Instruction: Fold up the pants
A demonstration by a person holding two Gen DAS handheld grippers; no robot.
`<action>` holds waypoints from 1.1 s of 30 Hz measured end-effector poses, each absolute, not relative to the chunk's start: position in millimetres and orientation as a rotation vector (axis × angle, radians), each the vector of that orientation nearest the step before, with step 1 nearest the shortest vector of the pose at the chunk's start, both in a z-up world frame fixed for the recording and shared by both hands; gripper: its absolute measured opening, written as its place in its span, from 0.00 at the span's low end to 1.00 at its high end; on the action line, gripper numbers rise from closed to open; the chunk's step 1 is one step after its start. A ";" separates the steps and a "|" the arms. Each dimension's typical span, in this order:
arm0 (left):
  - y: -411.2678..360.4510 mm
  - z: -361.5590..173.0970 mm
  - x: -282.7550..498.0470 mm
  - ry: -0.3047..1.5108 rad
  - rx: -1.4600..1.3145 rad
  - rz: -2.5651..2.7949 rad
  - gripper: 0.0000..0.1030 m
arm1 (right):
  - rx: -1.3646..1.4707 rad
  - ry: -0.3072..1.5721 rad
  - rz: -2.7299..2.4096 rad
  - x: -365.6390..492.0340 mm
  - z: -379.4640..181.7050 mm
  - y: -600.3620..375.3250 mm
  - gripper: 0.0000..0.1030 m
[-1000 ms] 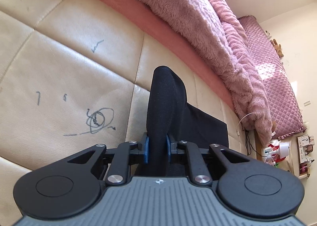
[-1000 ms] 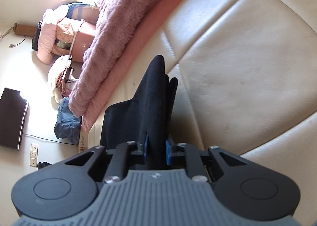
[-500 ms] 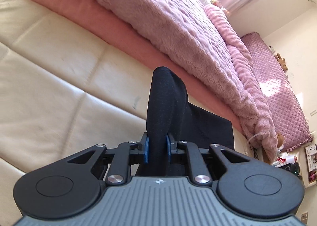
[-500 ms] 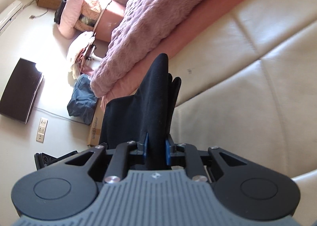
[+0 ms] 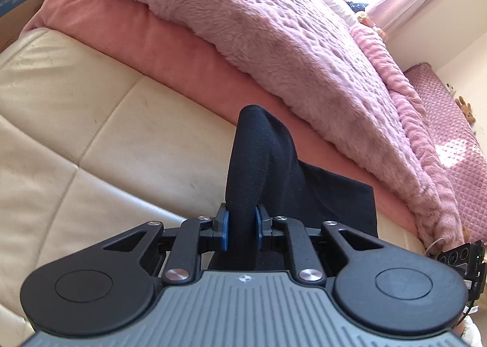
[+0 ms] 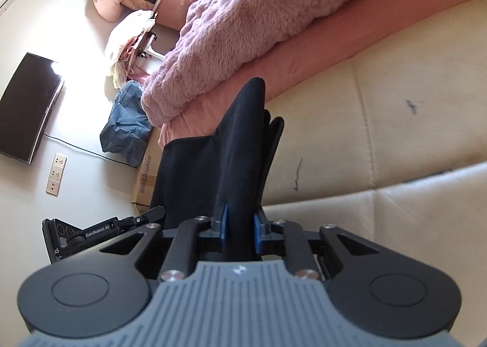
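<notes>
My left tool and right tool each clamp a bunched edge of the black pants, holding the cloth taut between them above the cream sofa, probably to carry a fold over.

Both wrist views: close, angled down; share pants, sofa.
</notes>
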State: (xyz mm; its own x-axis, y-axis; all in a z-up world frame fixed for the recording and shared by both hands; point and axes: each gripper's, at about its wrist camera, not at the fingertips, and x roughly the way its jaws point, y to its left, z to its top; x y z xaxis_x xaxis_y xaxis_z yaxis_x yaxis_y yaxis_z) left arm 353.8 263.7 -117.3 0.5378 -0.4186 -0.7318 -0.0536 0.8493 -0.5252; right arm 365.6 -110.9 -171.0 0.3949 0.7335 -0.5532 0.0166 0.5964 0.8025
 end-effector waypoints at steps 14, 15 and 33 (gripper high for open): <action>299.0 -179.5 382.4 1.022 -0.509 -0.211 0.23 | 0.781 1.153 0.474 422.8 -239.1 -82.7 0.13; 300.4 -180.8 381.6 1.013 -0.503 -0.214 0.26 | 0.765 1.146 0.473 423.8 -240.2 -81.0 0.13; 272.6 -155.4 407.1 0.852 -0.430 -0.100 0.20 | 0.353 0.948 0.406 462.1 -189.5 -52.2 0.08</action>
State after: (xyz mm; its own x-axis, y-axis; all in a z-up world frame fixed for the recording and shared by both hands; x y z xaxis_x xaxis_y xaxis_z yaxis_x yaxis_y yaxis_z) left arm 407.1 272.6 -155.4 0.6595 -0.2544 -0.7073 -0.0845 0.9100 -0.4060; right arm 462.1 -52.2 -189.5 0.5186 0.4820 -0.7063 -0.1787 0.8688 0.4617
